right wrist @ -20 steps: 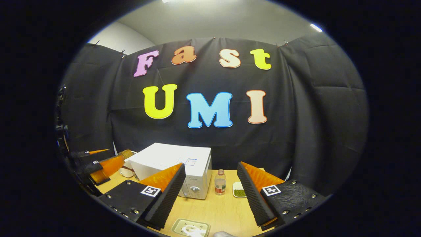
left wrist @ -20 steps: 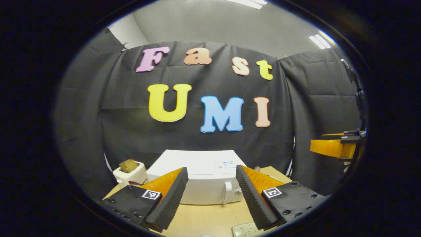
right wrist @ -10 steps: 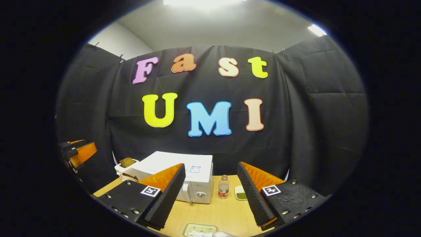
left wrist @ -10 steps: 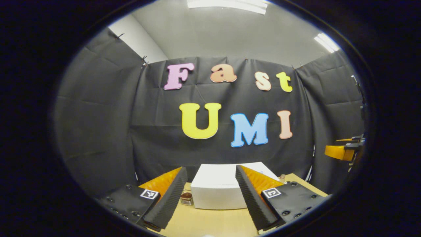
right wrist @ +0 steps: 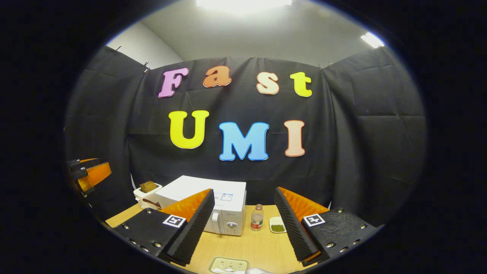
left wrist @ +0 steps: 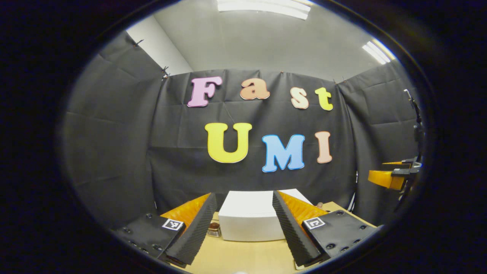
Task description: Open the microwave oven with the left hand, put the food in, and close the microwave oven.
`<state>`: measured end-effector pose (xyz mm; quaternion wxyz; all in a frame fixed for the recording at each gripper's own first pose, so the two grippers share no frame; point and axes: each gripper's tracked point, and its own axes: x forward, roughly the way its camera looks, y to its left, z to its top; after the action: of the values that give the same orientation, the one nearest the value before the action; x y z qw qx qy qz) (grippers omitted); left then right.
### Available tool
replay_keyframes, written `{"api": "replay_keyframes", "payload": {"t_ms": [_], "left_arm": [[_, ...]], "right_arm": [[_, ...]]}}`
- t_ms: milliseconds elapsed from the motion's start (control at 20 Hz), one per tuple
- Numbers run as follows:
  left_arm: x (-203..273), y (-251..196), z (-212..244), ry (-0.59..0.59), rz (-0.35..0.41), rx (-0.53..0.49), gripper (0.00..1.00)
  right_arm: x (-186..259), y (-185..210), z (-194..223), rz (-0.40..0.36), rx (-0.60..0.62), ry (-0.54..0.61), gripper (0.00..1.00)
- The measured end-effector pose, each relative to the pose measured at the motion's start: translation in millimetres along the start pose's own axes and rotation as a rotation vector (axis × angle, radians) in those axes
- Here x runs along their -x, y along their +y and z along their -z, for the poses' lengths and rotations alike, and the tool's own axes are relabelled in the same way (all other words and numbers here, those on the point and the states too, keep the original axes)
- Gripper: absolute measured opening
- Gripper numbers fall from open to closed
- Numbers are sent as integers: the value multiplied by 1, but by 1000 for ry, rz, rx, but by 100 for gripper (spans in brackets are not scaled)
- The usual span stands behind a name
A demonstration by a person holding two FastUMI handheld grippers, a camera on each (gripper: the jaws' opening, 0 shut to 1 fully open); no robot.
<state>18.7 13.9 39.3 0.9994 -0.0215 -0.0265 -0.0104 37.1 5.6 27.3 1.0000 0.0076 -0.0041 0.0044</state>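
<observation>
The white microwave (right wrist: 213, 201) stands on the wooden table (right wrist: 262, 247), its door shut, with a handle and knob on its right front. In the left gripper view the microwave (left wrist: 249, 222) shows a blank white face. My left gripper (left wrist: 244, 195) is open, held above the table and short of the microwave, with nothing between its fingers. My right gripper (right wrist: 244, 190) is open too and holds nothing. A pale tray (right wrist: 229, 264) with a whitish food item lies at the table's near edge below it. Each gripper appears in the other's view: left gripper (right wrist: 89, 173), right gripper (left wrist: 392, 176).
A white toaster with bread (right wrist: 146, 193) stands left of the microwave. A small bottle (right wrist: 257, 222) and a dish of green bits (right wrist: 278, 227) sit to its right. A small brown jar (left wrist: 214, 229) stands by the microwave's left corner.
The left gripper has swung left and tilted up: the microwave's door and the toaster left its view. The right gripper tilted up slightly. Both stayed open.
</observation>
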Motion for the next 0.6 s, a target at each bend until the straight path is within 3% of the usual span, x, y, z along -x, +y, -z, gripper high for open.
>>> {"api": "replay_keyframes", "payload": {"t_ms": [600], "left_arm": [[8, 13, -9, -20, -16, 3, 98]], "right_arm": [[12, 18, -11, -33, 18, -11, 96]]}}
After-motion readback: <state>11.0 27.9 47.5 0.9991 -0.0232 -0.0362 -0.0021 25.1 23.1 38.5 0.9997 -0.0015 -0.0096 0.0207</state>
